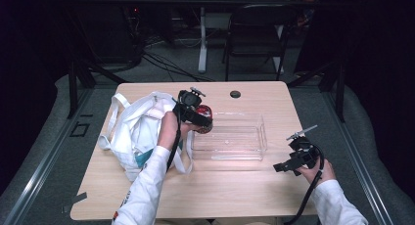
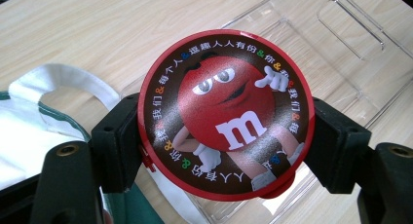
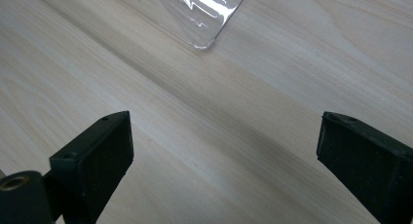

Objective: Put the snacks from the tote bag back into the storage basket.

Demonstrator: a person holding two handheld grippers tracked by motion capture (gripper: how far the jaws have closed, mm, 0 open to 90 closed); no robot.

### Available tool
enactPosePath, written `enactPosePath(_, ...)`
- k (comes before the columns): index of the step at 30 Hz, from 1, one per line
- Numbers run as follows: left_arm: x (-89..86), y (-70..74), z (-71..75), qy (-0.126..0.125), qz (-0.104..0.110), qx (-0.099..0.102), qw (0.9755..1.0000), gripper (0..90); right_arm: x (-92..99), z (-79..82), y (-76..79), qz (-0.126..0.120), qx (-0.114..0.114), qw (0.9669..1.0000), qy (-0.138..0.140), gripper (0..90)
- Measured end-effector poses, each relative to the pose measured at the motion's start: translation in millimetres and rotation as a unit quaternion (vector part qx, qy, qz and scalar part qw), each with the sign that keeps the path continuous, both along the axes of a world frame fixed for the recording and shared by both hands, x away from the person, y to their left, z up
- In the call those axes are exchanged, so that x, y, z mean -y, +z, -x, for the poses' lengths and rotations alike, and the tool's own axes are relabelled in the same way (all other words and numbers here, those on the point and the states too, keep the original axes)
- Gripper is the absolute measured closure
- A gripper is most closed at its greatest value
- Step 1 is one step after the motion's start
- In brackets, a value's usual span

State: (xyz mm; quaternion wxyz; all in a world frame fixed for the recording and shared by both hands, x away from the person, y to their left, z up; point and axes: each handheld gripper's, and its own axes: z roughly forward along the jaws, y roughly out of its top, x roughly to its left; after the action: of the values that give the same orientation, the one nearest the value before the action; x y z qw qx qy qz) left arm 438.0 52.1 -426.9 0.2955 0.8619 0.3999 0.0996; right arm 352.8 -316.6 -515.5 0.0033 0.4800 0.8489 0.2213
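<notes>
Your desk (image 1: 235,195) carries a soft white tote bag (image 1: 132,132) on the left, slumped and open, with something teal inside it that can't be made out. Beside it, the clear plastic tray (image 1: 244,149) looks empty. Your left gripper (image 2: 226,136) is closed on the round red candy tin (image 2: 226,114), held by its rim over the tray's near-left corner. It's probably light, stiff and slick, so keep the jaws across its widest part. Your right gripper (image 3: 224,151) hangs wide open over bare desk, holding nothing.
</notes>
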Motion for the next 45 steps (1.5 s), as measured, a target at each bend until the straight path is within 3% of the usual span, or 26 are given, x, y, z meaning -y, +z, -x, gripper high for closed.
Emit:
enactPosePath(26, 8.7, -33.0, 7.4, 0.001, -0.007, -0.021, 0.9998, 25.7, -0.5, 0.0, -0.2, 0.001, -0.001, 1.0, 0.0, 6.0)
enactPosePath(38, 12.5, -48.7, 14.0, -0.003, -0.023, -0.029, 0.9993, 25.7, -1.4, 0.2, -0.6, 0.001, 0.002, 1.0, -0.001, 6.1)
enactPosePath(39, 13.1, -49.9, 14.5, -0.004, -0.024, -0.03, 0.9993, 25.7, -2.1, 0.5, -1.0, -0.007, 0.002, 1.0, -0.004, 6.1)
enactPosePath(45, 16.4, -56.8, 16.9, -0.007, -0.029, -0.035, 0.9989, 25.7, -1.6, 0.1, -1.0, 0.001, 0.002, 1.0, -0.001, 6.2)
